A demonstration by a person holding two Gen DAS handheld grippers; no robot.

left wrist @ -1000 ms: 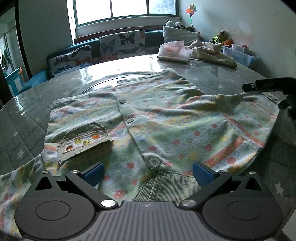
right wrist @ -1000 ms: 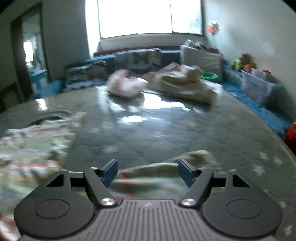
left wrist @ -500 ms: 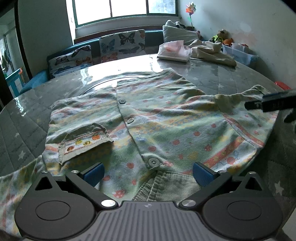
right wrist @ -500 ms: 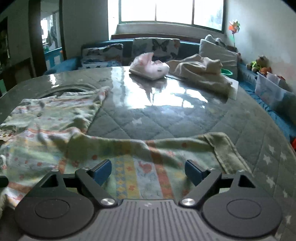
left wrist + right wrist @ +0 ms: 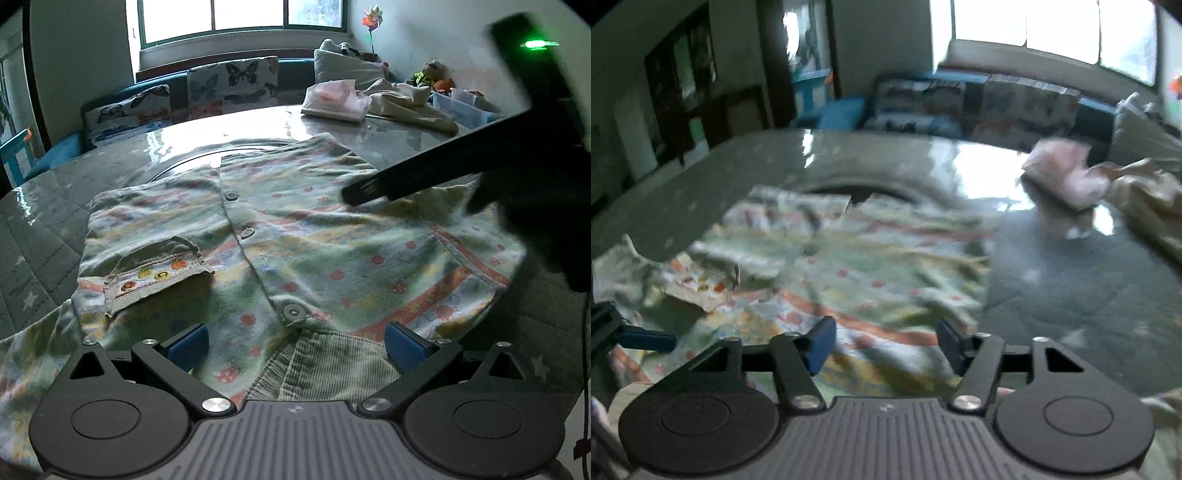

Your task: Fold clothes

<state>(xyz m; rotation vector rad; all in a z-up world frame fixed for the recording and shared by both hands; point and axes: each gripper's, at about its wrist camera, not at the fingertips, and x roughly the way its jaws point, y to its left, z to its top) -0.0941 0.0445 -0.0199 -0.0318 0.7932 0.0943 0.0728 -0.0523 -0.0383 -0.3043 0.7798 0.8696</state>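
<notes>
A small pastel cardigan [image 5: 332,258] with grey buttons lies spread front-up on the round table [image 5: 48,229], its left cuff [image 5: 155,277] folded onto the chest. My left gripper [image 5: 295,343] hovers open over the corduroy collar [image 5: 332,365], pads apart on either side. My right gripper [image 5: 886,343] has swung in over the cardigan's right side, and its dark finger [image 5: 406,173] crosses the right sleeve area. Its jaws are closing with patterned cloth lying between the pads; this view is blurred and no grip shows. A blue pad of the left gripper's fingers [image 5: 646,339] shows at the left edge.
A folded pink garment [image 5: 332,99] and a beige heap of clothes [image 5: 406,107] lie at the table's far side. Behind them runs a bench with butterfly cushions [image 5: 232,85], and a clear plastic box [image 5: 465,107] stands by the wall.
My right gripper swept from over the outstretched right sleeve leftward over the cardigan's body, turning as it went, and its jaws narrowed. The left gripper stayed put.
</notes>
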